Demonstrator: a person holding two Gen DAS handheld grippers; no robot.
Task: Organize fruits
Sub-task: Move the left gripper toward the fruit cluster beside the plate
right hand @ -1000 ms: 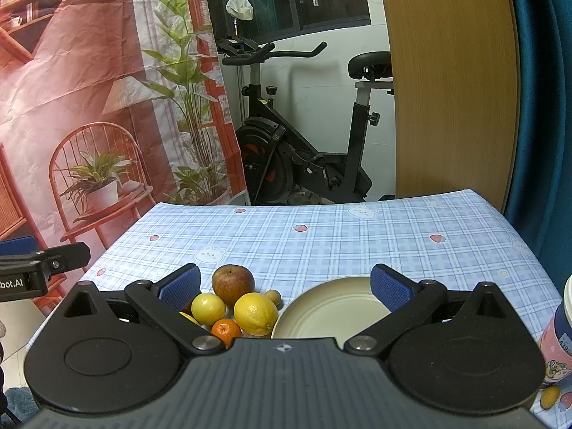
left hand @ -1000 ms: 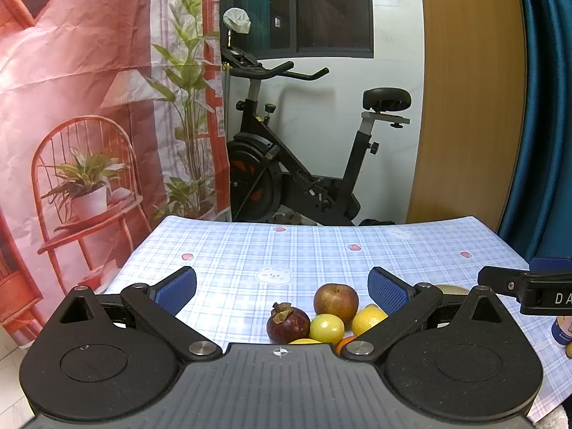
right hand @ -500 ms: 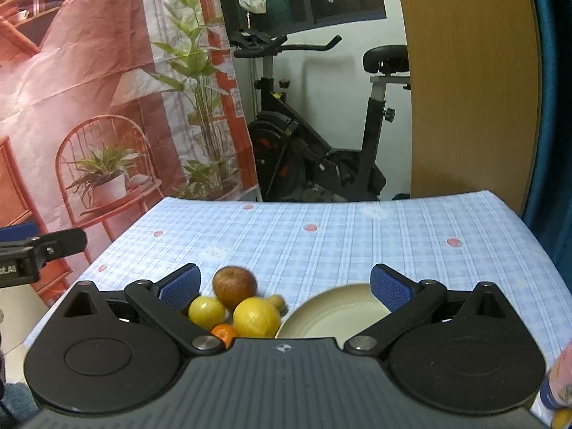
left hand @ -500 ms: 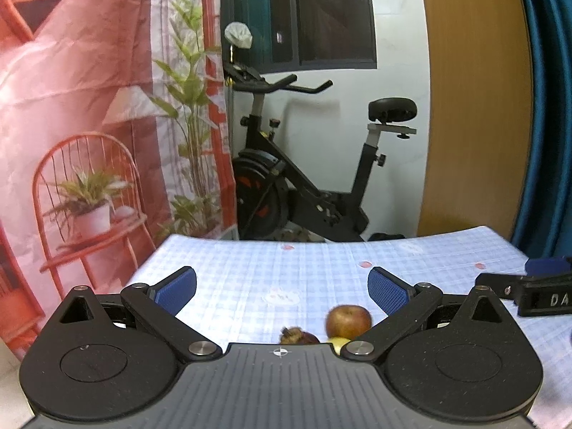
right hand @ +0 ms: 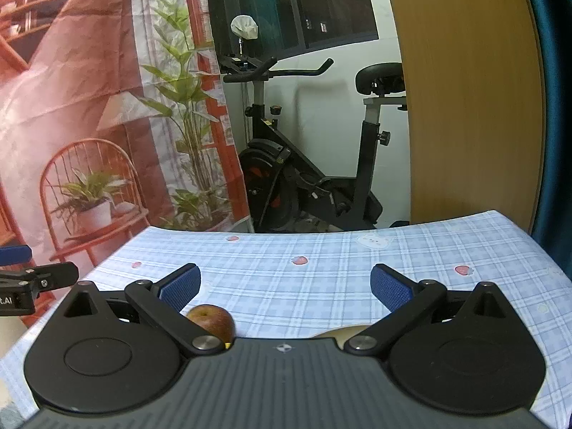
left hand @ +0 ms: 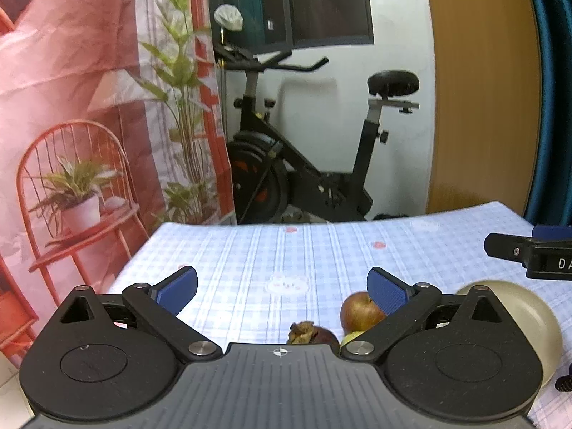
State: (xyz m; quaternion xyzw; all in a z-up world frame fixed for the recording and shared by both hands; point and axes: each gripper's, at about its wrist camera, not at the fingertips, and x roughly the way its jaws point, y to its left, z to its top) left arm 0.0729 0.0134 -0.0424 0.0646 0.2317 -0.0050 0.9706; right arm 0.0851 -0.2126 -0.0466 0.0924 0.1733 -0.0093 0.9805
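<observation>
Fruits point(left hand: 361, 312) slipping lower in both views | both grippers' jaws gaping, empty | plate point(left hand: 529, 307) waiting, nothing moved yet

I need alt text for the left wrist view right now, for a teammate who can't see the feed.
The open left gripper hovers over a blue checked tablecloth, holding nothing. A red apple, a dark mangosteen and a beige plate sit low and right, with the right gripper at the edge.
</observation>
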